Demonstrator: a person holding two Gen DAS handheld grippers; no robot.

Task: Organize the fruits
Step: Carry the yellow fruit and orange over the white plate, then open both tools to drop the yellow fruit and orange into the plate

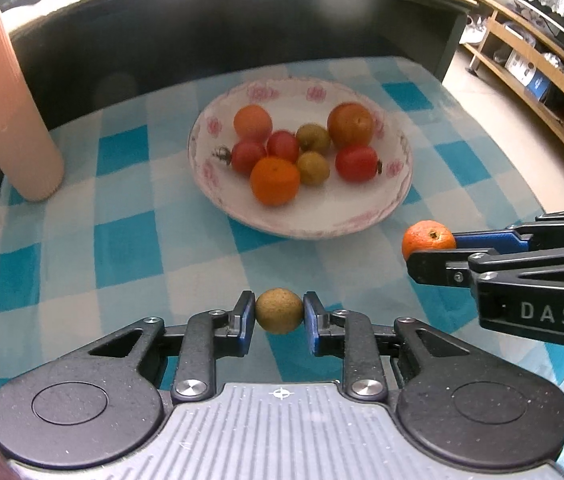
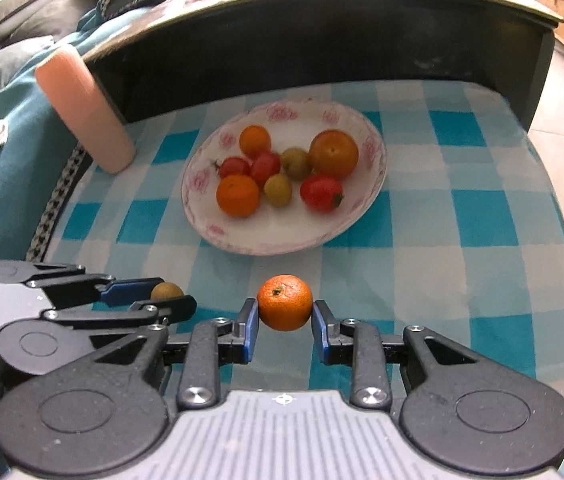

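Gripping a small round brownish-green fruit point(image 1: 279, 311), your left gripper point(image 1: 278, 314) has its fingers clenched on it; your right gripper point(image 2: 285, 312) clamps a small orange mandarin point(image 2: 284, 307). Both hover above the blue-checked worktop point(image 2: 461, 248), the pink-flowered white plate point(image 2: 282, 240) of fruit at twelve o'clock.

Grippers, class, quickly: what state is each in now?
Left gripper: closed on the greenish-brown fruit.
Right gripper: closed on the small orange.
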